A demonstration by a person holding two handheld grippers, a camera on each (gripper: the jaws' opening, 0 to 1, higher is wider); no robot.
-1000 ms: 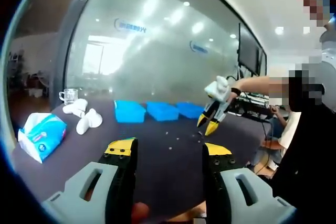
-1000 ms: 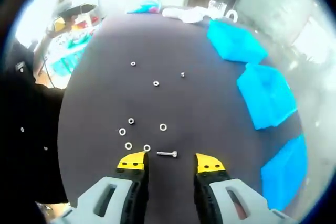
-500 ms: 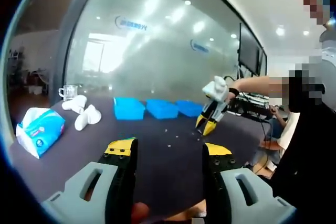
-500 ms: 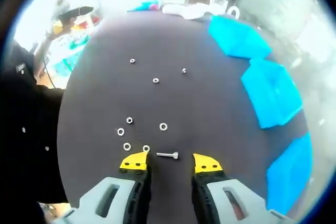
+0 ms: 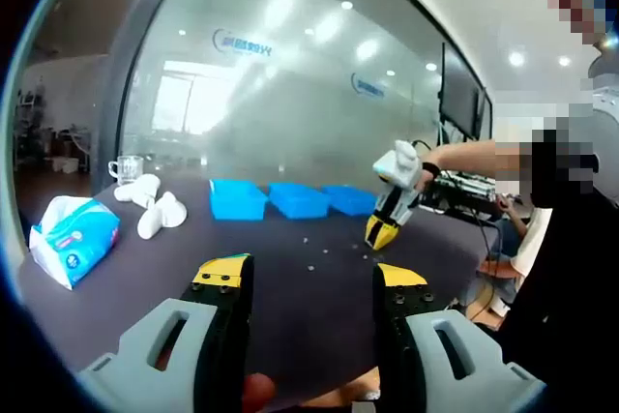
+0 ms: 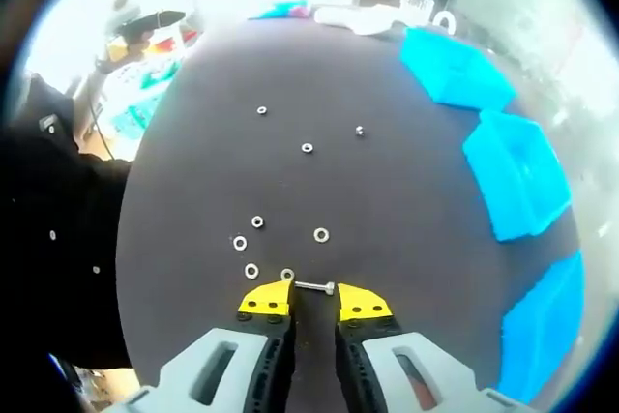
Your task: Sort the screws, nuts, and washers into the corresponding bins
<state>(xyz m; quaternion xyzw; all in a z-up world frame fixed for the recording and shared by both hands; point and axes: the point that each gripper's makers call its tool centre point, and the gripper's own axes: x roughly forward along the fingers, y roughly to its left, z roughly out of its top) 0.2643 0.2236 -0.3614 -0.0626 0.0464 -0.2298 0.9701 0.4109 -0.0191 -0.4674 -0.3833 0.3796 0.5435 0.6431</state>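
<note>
In the right gripper view my right gripper (image 6: 314, 295) is low over the dark table (image 6: 387, 191), its yellow-tipped jaws drawn in on the two ends of a small silver screw (image 6: 314, 286) that lies crosswise between them. Several washers (image 6: 251, 271) and a nut (image 6: 360, 130) are scattered ahead and to the left. Three blue bins (image 6: 517, 186) line the right side. In the left gripper view my left gripper (image 5: 309, 278) hangs open over the near table edge, holding nothing. The right gripper (image 5: 382, 231), held in a hand, points down at the table beyond it.
A blue tissue pack (image 5: 73, 239), white cloth items (image 5: 155, 212) and a glass cup (image 5: 126, 173) sit at the table's left end in the left gripper view. The bins (image 5: 298, 202) stand along the far side before a glass wall. A person's dark clothing (image 6: 58, 239) borders the table.
The right gripper's jaws have narrowed from wide open onto the screw, and that gripper has dropped closer to the table. The left gripper stays open and nearly still.
</note>
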